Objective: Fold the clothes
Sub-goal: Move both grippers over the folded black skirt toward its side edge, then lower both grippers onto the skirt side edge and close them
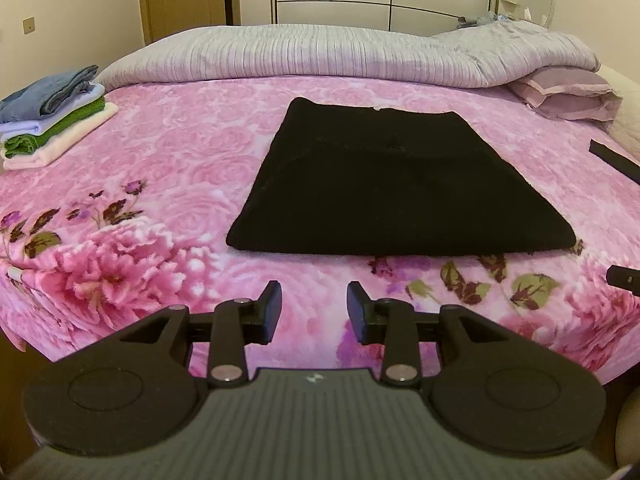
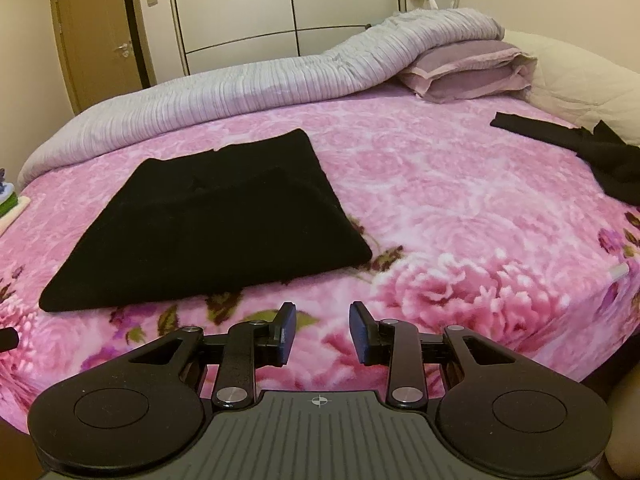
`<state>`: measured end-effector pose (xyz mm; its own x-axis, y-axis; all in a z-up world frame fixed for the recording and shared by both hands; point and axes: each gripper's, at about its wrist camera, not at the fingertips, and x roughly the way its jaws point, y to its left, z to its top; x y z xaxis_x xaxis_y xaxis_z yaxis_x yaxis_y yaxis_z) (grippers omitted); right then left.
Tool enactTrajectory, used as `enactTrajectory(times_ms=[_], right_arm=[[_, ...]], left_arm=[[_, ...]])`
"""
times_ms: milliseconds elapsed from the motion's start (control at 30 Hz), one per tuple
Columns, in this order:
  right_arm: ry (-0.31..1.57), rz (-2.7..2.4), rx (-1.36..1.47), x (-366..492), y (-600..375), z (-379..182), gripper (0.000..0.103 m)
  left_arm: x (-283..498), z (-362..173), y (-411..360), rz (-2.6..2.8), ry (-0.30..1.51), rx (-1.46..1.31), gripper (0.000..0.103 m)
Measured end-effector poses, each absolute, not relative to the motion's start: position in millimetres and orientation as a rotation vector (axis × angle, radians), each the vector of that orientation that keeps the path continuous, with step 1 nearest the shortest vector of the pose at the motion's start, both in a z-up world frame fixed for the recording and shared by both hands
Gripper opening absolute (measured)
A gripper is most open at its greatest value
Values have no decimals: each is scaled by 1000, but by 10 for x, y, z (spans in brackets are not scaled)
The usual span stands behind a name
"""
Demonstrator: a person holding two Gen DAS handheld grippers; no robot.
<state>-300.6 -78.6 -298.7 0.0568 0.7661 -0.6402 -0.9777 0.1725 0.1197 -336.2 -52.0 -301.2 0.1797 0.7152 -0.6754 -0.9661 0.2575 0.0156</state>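
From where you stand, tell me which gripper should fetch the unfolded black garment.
Right, probably. The unfolded black garment lies toward the right gripper's side of the bed; the left gripper sees only its tip at its far right edge.

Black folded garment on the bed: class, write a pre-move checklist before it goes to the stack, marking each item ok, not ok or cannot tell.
1. Black folded garment lies flat, edges squared: ok.
2. Left gripper empty, jaws apart: ok.
3. Right gripper empty, jaws apart: ok.
4. Stack of folded clothes tidy, top free: ok.
5. Unfolded black garment clear of the path: ok.
6. Garment's underside smooth: cannot tell.
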Motion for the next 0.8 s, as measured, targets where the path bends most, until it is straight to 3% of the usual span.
enactTrajectory(times_ms=[100, 267, 400, 567, 800], right_arm=[[685, 1370, -392, -2966, -748, -3051, 34], [852, 1400, -255, -2699, -630, -3259, 36], [1111, 1397, -10, -2328, -487, -3511, 46], [1358, 1342, 256, -2023, -230, -3786, 50], [1445, 1225, 398, -1829, 89, -4026, 50]], left_arm=[[-3435, -3086, -437, 1211, 599, -534, 33], [-3947, -3369, -90, 1064, 336, -909, 33], [-4236, -3580, 186, 1039, 169, -1094, 38], [-4378, -3826, 533, 1060, 66, -1242, 42], [-4383, -4109, 911, 1067, 29, -1334, 42]])
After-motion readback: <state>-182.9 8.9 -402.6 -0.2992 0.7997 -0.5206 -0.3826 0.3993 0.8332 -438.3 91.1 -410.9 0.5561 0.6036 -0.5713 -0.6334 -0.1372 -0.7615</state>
